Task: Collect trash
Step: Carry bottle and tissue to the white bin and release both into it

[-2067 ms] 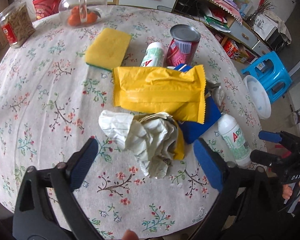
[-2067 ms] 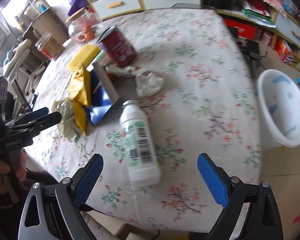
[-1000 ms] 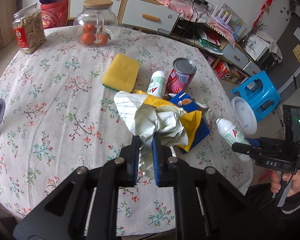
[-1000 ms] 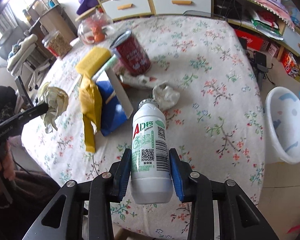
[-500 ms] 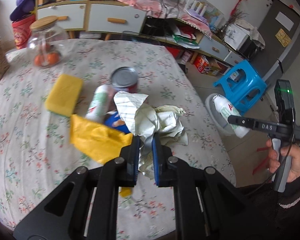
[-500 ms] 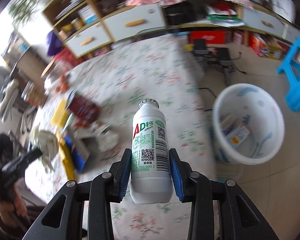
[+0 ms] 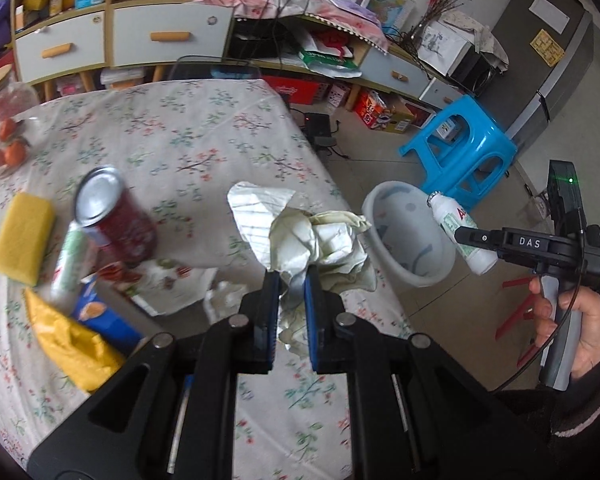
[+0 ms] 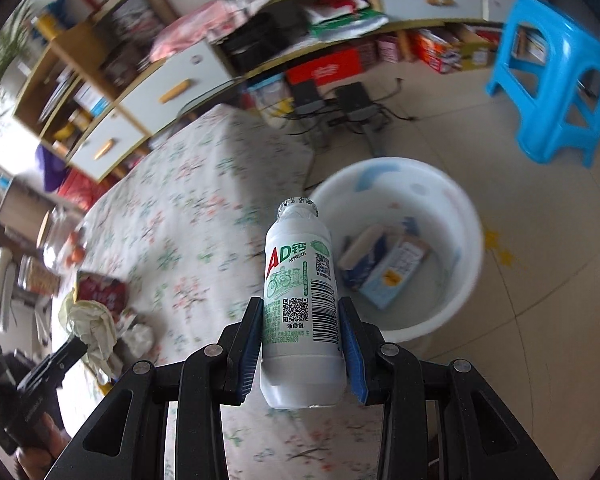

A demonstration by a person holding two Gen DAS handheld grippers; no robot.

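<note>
My left gripper [image 7: 291, 280] is shut on a crumpled wad of pale paper [image 7: 316, 236], held in the air over the right edge of the floral table [image 7: 188, 136]. My right gripper [image 8: 302, 320] is shut on a white bottle with a green label [image 8: 300, 292], carried off the table beside a white bin [image 8: 460, 216] on the floor. The bin holds a carton and a wrapper. In the left wrist view the bottle [image 7: 460, 236] hangs at the bin's [image 7: 380, 204] right rim. In the right wrist view the paper wad [image 8: 92, 324] shows at lower left.
On the table lie a red can [image 7: 112, 216], a yellow sponge [image 7: 22, 236], a second bottle [image 7: 70, 260], a yellow wrapper [image 7: 72, 340], a blue packet [image 7: 100, 316] and a jar of fruit [image 7: 4, 140]. A blue stool [image 7: 460, 148] stands behind the bin. Shelves and boxes line the wall.
Both grippers closed on their items, lifted them and swung right toward the bin. The yellow wrapper slipped off the paper wad back to the table. The bottle now hangs off the table by the bin.
</note>
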